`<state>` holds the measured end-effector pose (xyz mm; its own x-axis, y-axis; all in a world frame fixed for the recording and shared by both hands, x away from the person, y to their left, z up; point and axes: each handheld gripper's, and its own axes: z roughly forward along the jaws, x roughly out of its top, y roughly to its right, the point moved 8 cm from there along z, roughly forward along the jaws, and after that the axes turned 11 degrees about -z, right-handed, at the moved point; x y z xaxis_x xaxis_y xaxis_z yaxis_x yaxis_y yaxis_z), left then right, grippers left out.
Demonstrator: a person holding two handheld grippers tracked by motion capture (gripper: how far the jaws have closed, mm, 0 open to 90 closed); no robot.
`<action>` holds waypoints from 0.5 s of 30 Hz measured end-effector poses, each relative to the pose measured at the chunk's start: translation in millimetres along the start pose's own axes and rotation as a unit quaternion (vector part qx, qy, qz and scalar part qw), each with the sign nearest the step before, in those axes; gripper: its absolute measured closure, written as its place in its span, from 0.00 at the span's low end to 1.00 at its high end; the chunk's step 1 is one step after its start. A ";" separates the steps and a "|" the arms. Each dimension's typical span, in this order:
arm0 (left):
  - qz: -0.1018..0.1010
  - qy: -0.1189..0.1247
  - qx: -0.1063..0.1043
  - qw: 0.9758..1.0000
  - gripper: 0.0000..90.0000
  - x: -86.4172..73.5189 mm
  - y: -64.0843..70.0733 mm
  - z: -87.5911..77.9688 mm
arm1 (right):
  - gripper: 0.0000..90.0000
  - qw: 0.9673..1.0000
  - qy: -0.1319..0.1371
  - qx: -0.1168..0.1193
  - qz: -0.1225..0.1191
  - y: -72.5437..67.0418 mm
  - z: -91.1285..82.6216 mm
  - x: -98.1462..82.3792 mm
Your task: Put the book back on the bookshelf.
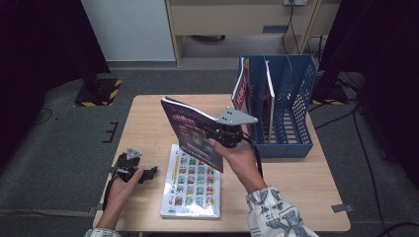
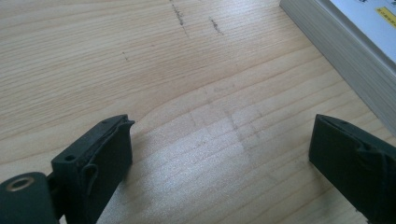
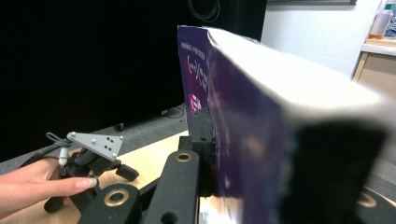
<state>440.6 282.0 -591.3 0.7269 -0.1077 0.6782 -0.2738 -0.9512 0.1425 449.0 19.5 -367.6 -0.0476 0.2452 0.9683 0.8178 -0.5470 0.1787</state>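
**Upright now: purple book clamped, rack off to the right**

Plainly the move ahead turns on how the purple book [image 1: 193,133] lies to the blue rack [image 1: 286,106]: the rack stands just beyond and to the right of the right gripper [image 1: 222,134], its slots running away from the person. The book is held off the table [image 1: 148,123], standing roughly on edge with its top corner tipped toward the far left; it would need to swing right to line up with a slot. Two books already stand in the rack's left slots. The right gripper's jaws are pressed onto the book's near edge, the forearm reaching in from the bottom right.

The left gripper [image 1: 148,173] sits low at the table's left side, jaws spread wide over bare wood, holding nothing. A second book [image 1: 192,182] lies flat just to its right, long axis running away from the person.
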 end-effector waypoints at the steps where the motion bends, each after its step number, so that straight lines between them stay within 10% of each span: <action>1: 0.003 0.000 0.001 1.000 0.06 -0.3 -0.2 0.0 | 0.93 1.000 0.000 0.000 0.000 0.0 0.0 0.0; 15: 0.008 0.008 0.001 1.000 0.02 -1.3 1.4 2.0 | 0.93 1.000 0.001 -0.012 0.005 13.6 -18.9 1.9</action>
<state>440.5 280.3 -593.4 0.7128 -0.1189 0.6913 -0.2841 -0.9500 0.1296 449.2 -2.6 -360.1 -0.0406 0.2382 0.9704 0.8040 -0.5688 0.1733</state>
